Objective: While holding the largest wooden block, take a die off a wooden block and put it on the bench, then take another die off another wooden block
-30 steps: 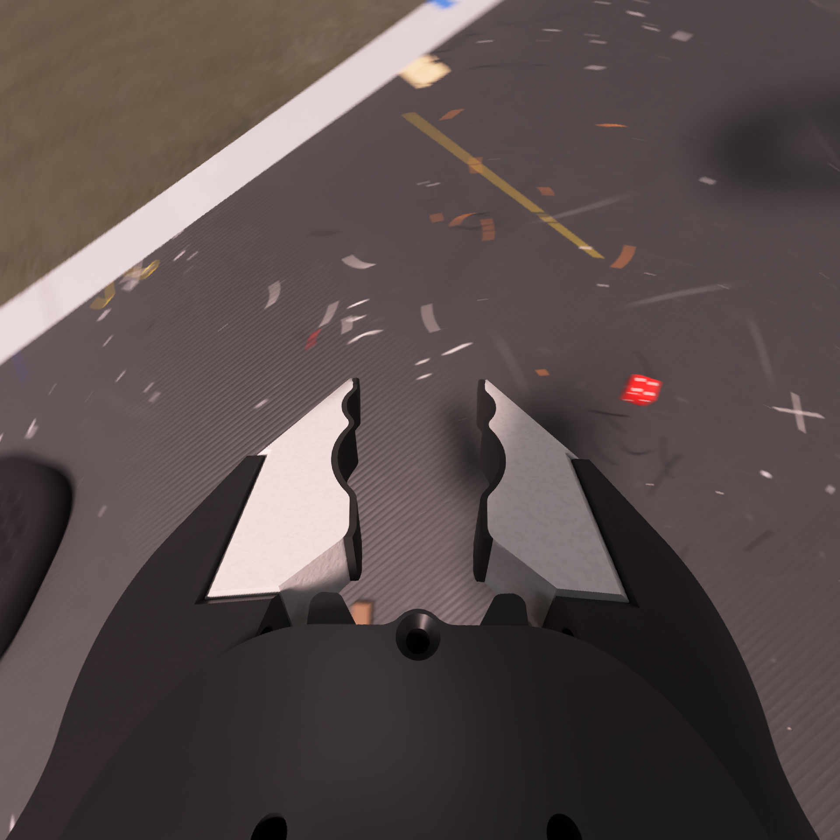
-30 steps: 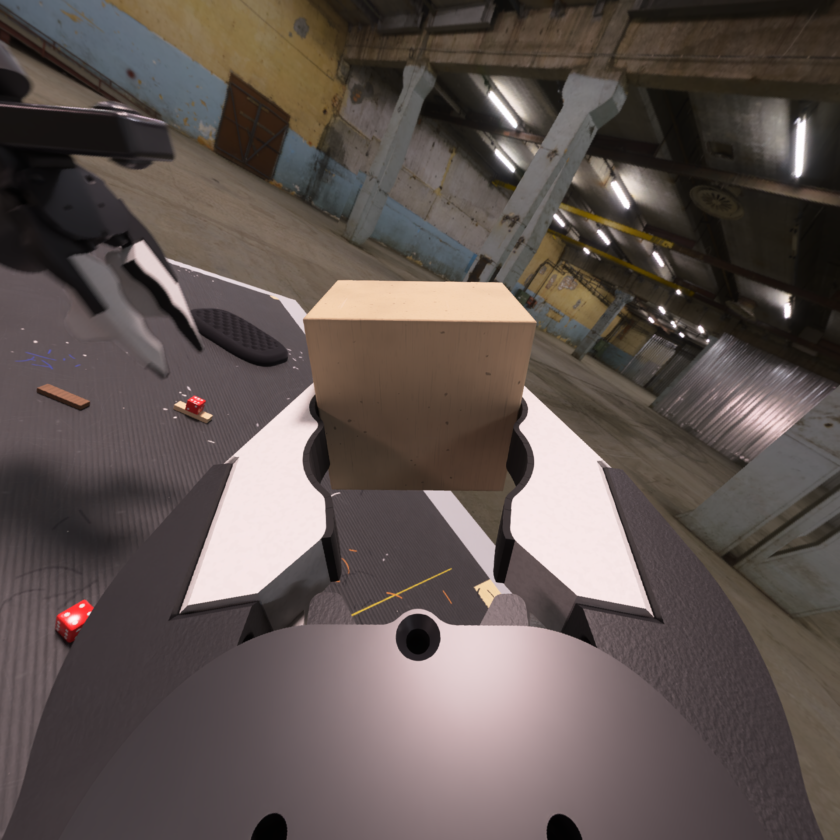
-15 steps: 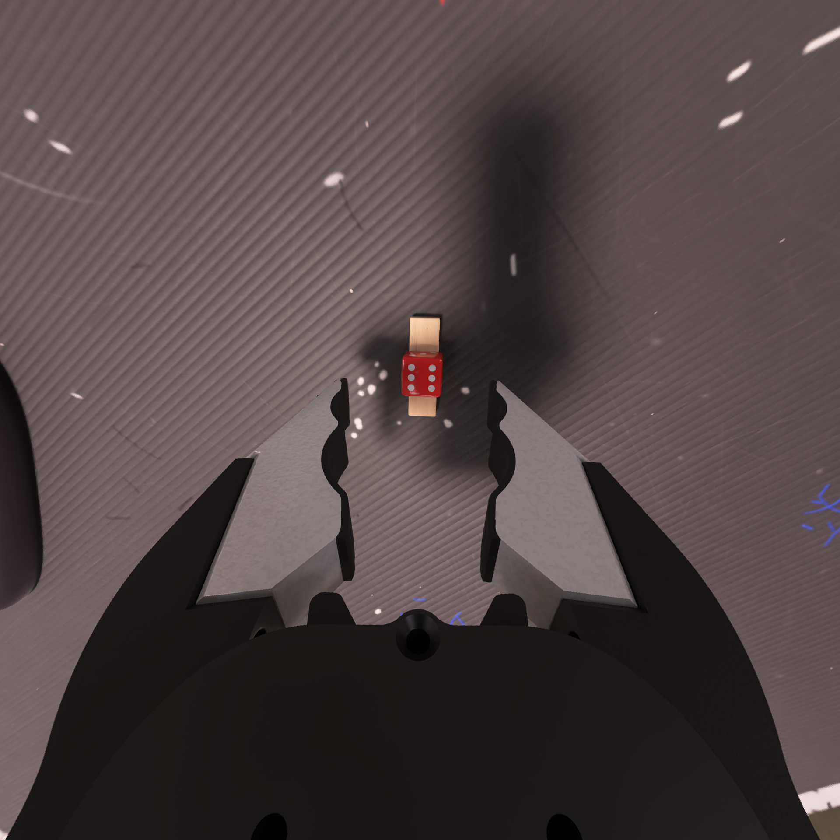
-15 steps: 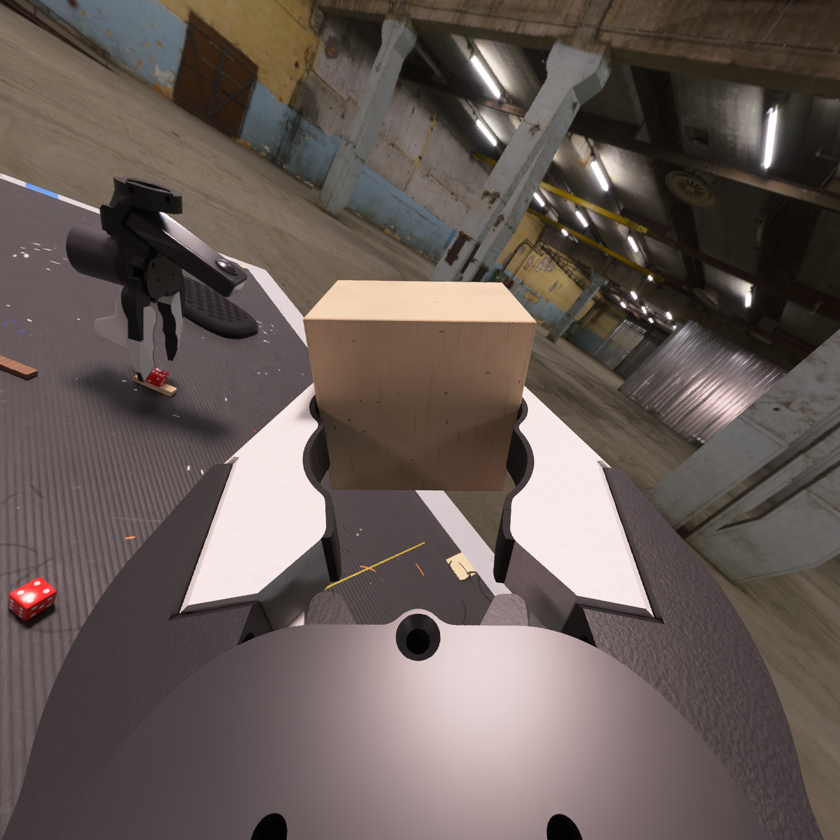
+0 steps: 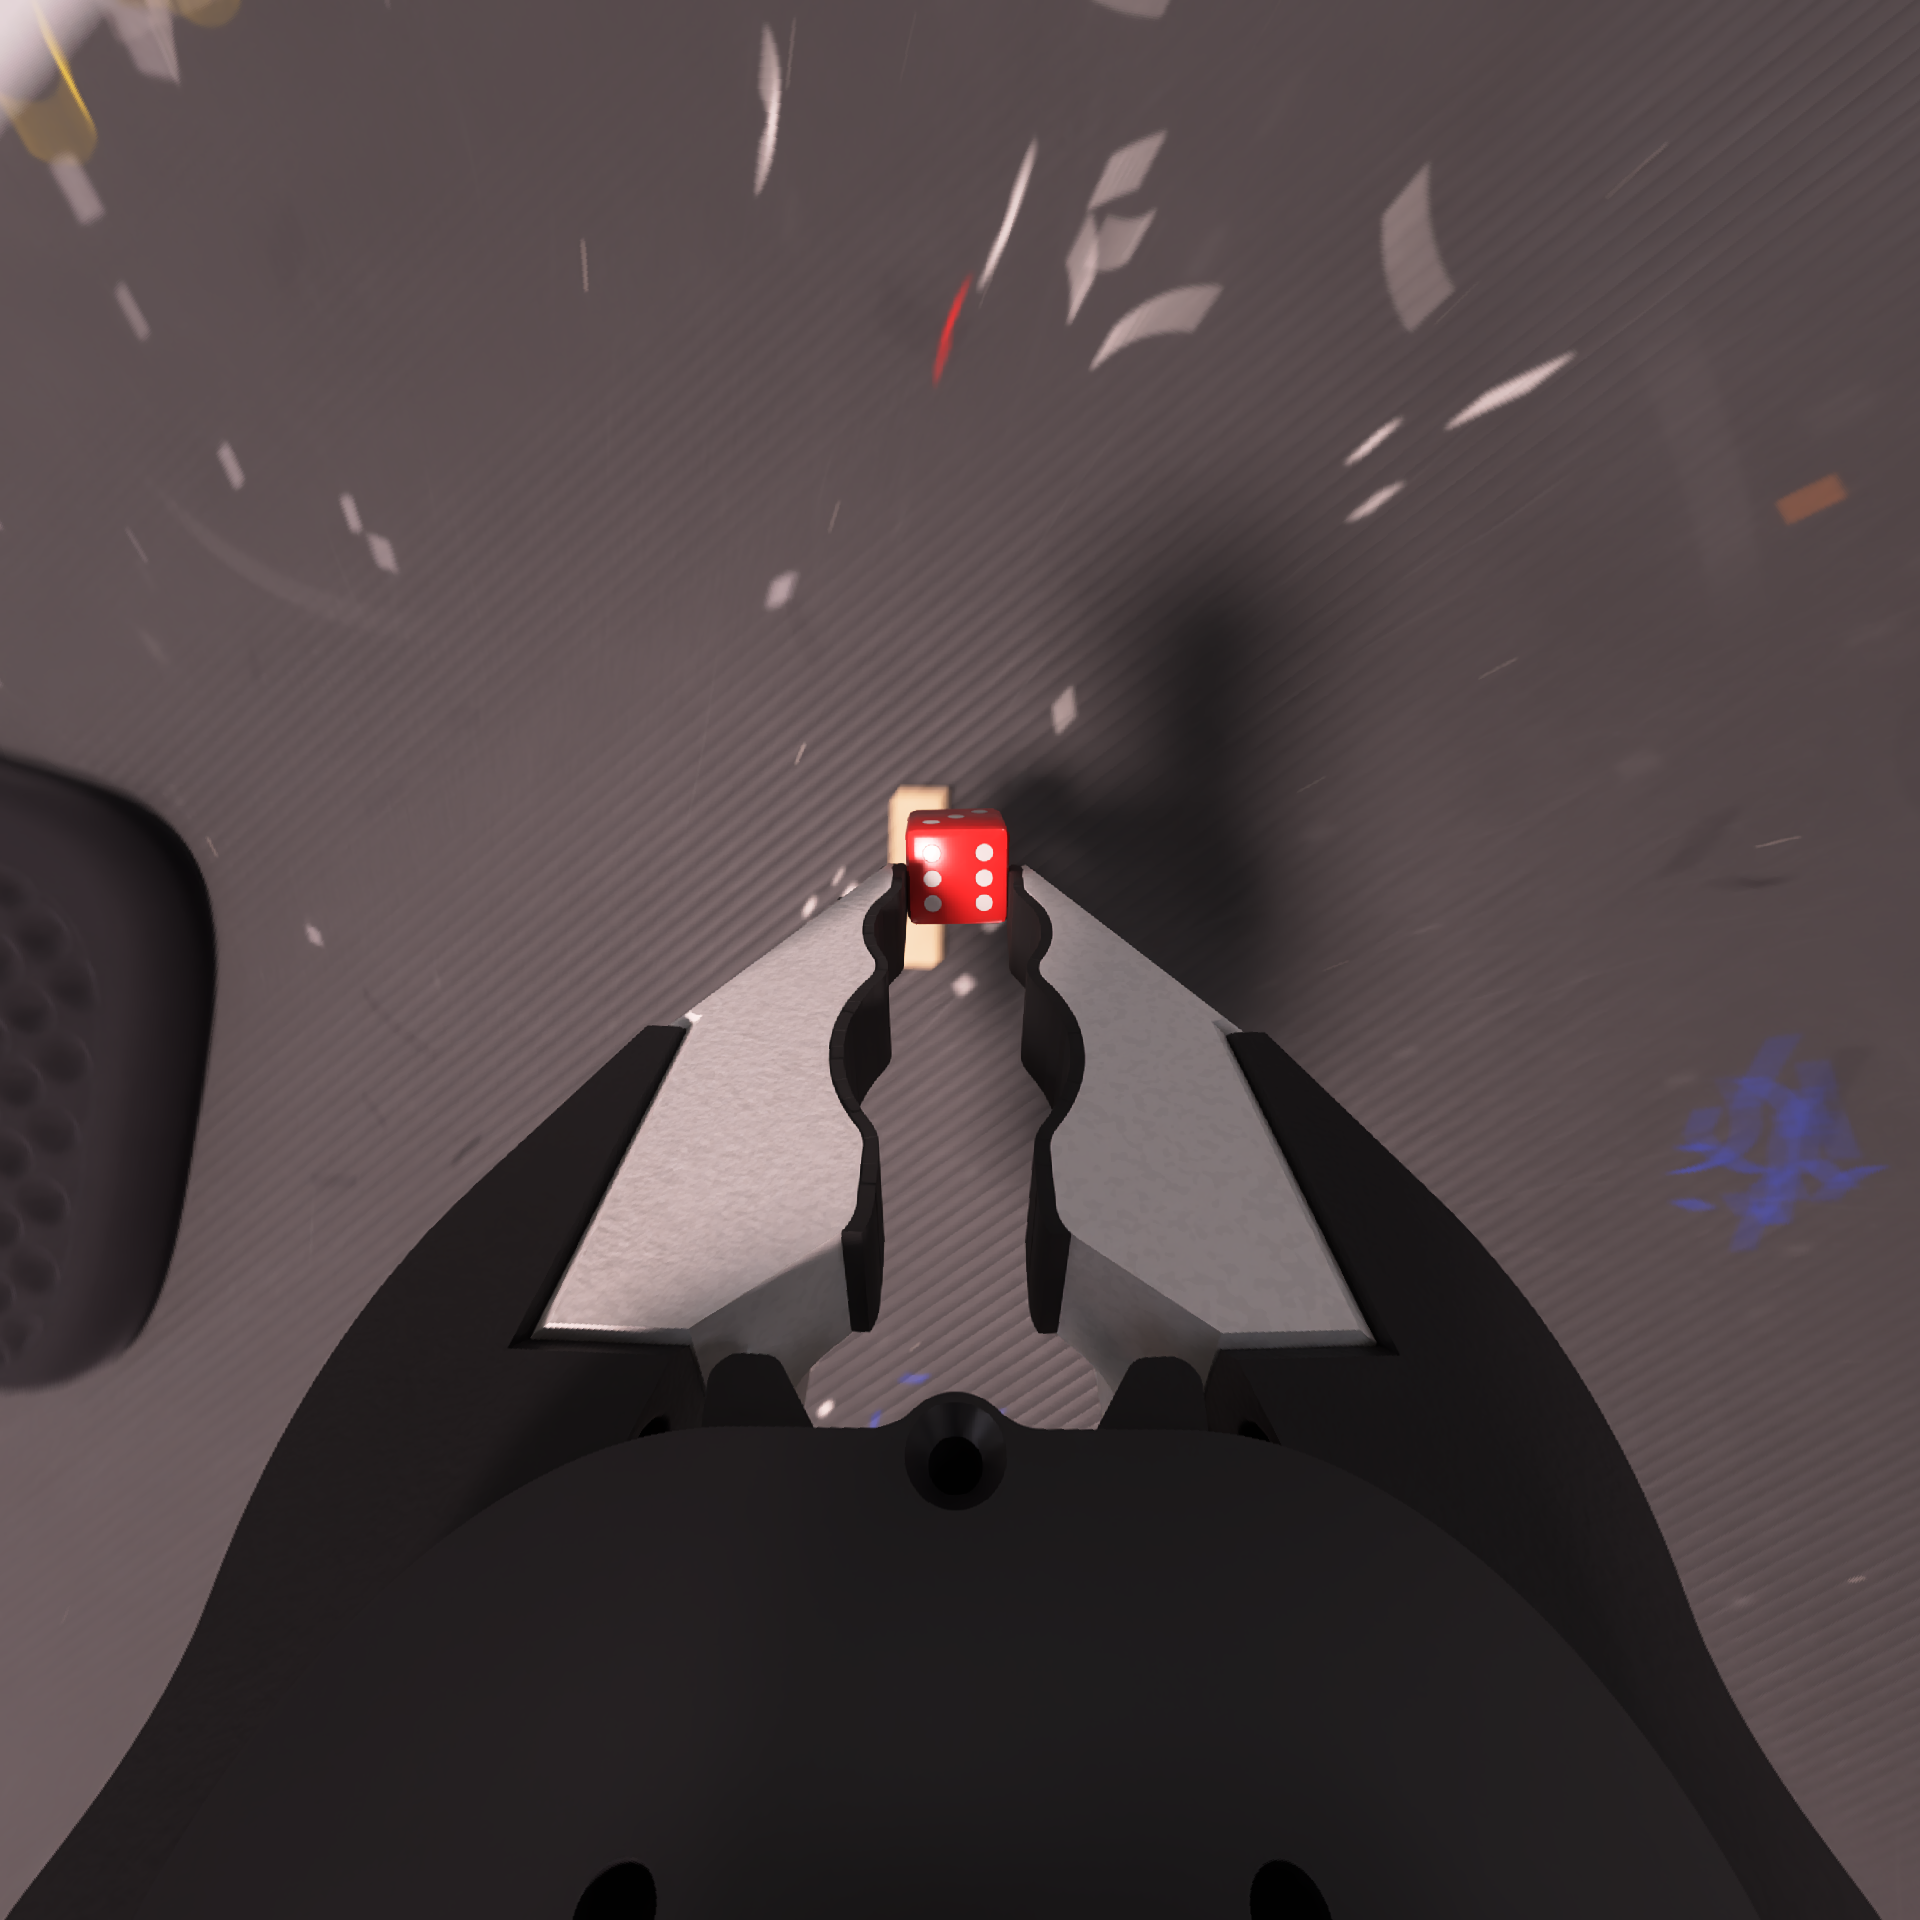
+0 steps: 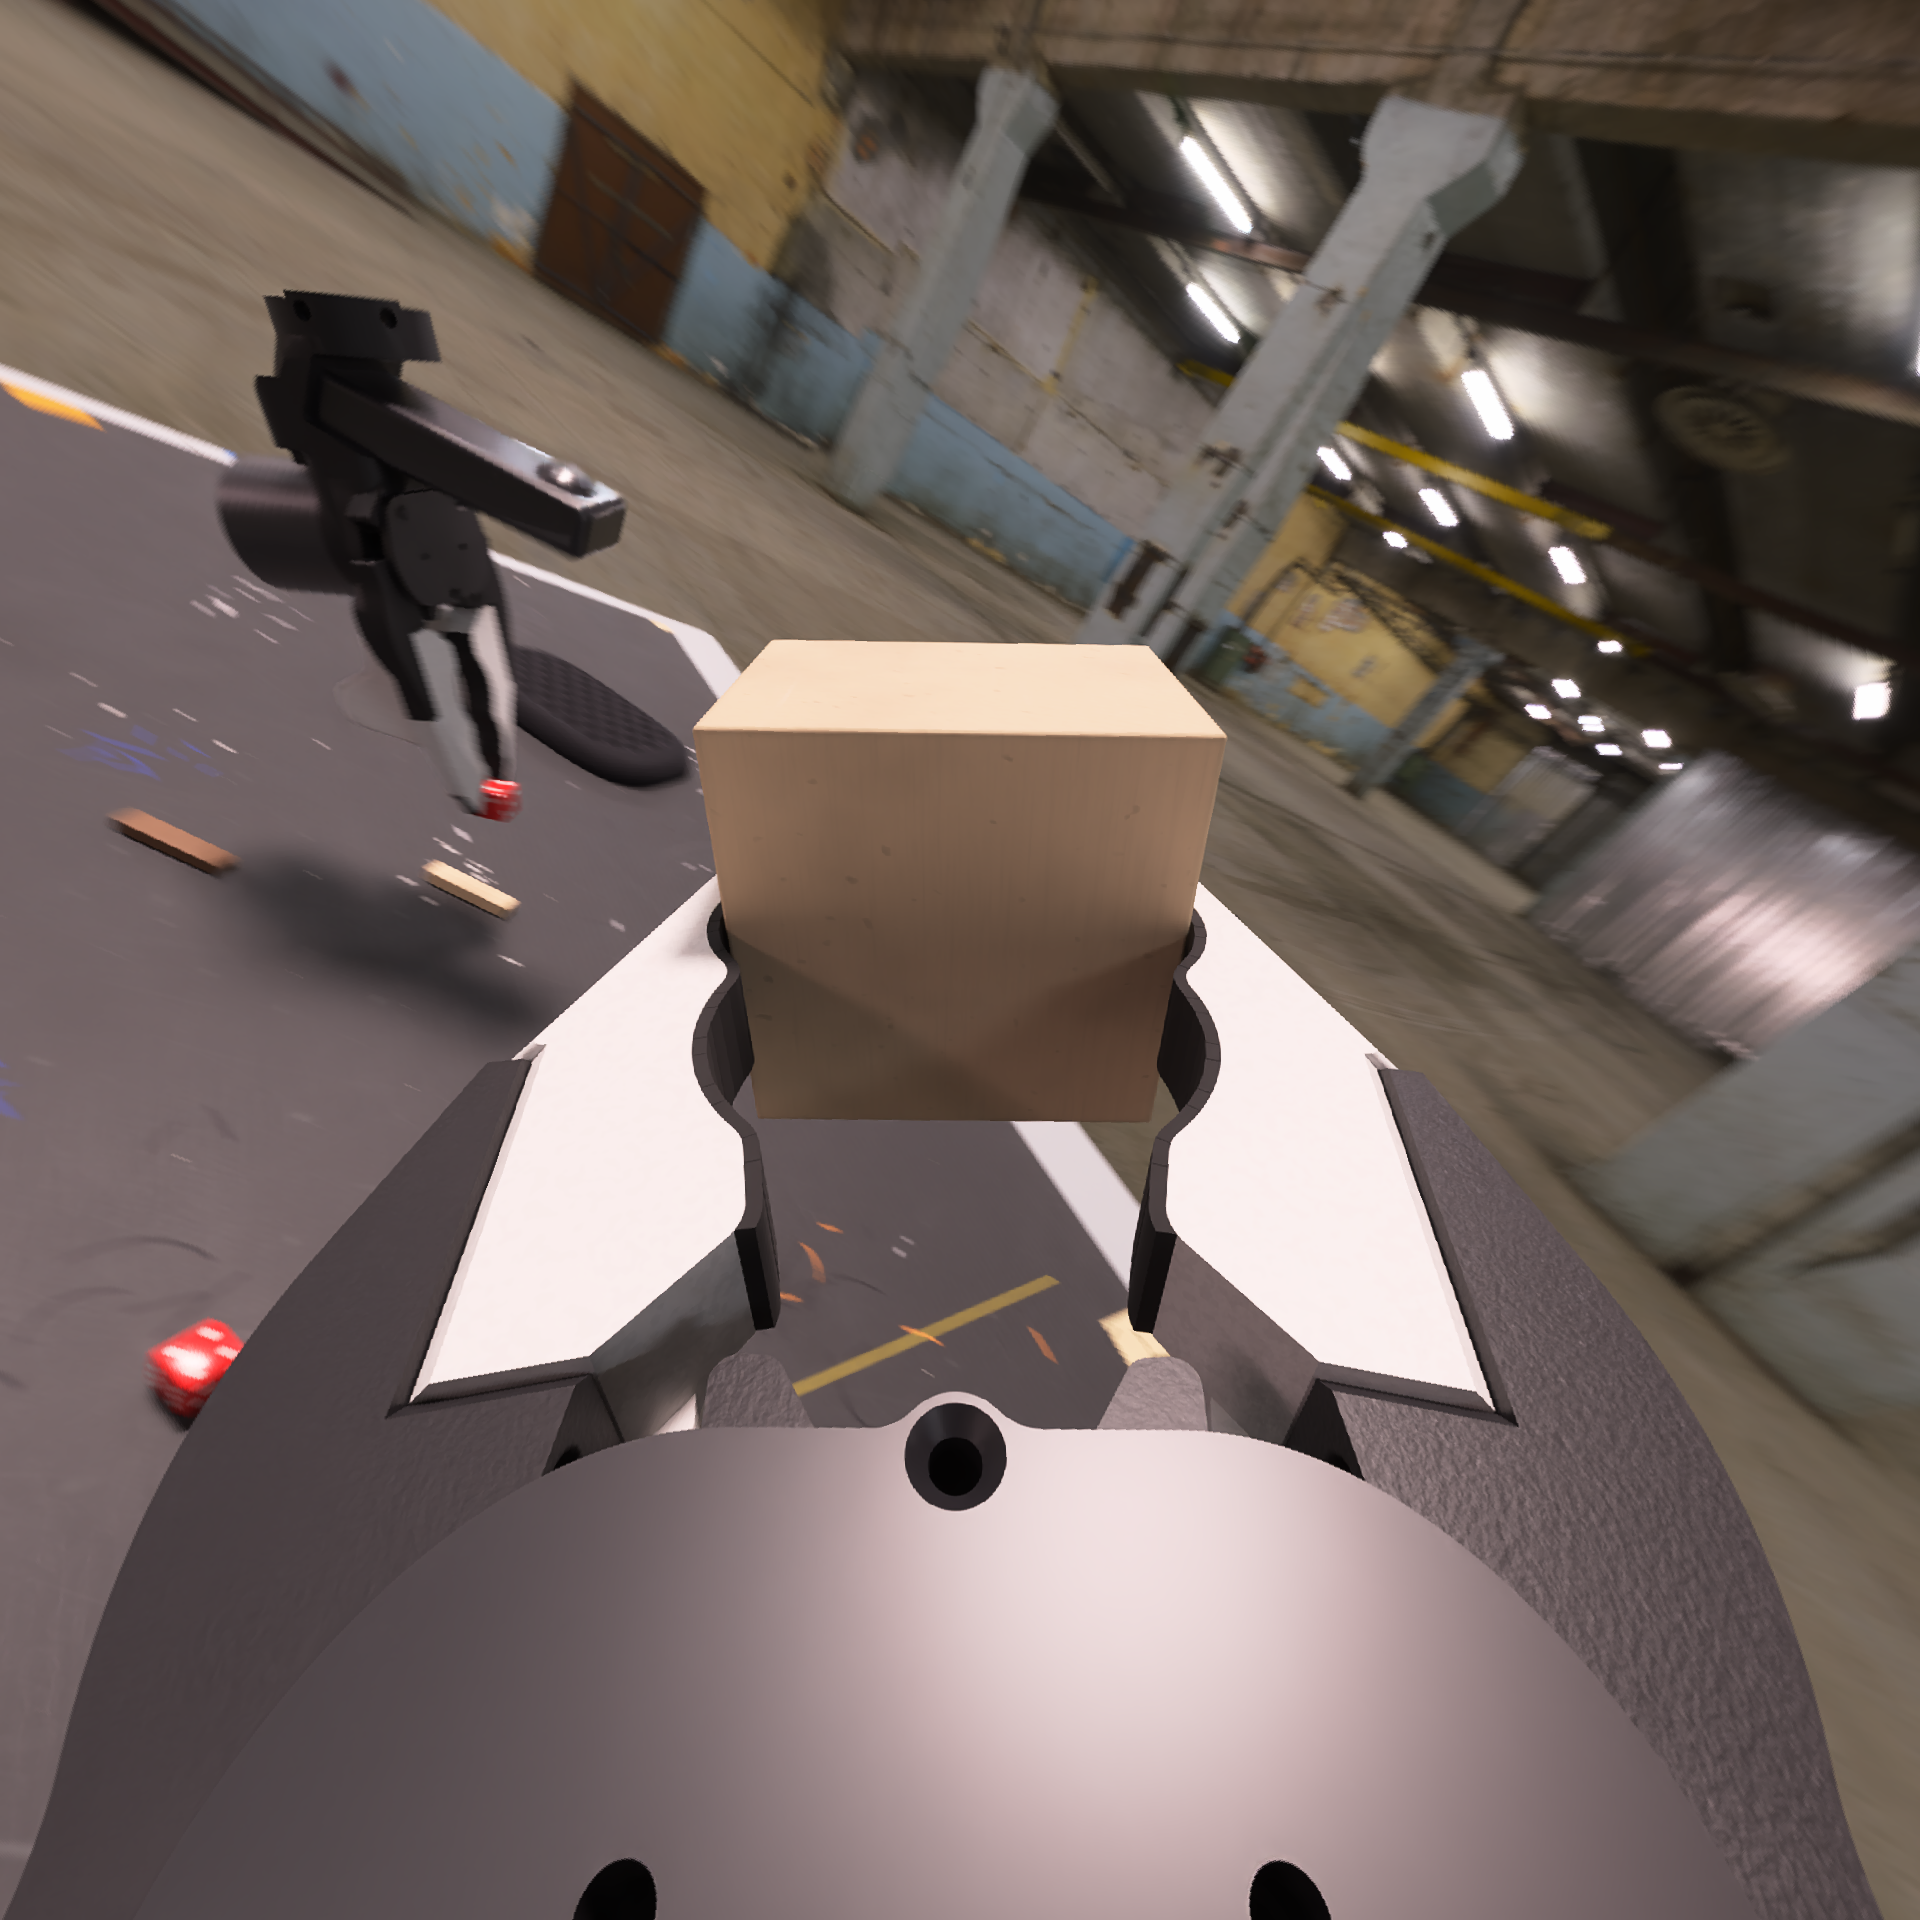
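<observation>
Gripping one die (image 5: 956, 865), left tongs (image 5: 957, 883) hover.

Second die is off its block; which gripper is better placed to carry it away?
Left. The left gripper already clamps the die above the small block. The right gripper is full, holding the big block.

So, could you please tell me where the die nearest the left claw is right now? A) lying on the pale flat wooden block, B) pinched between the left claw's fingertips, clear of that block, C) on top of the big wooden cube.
B: the red die sits between the left claw tips, and the right wrist view shows it raised above the pale flat block.
</observation>
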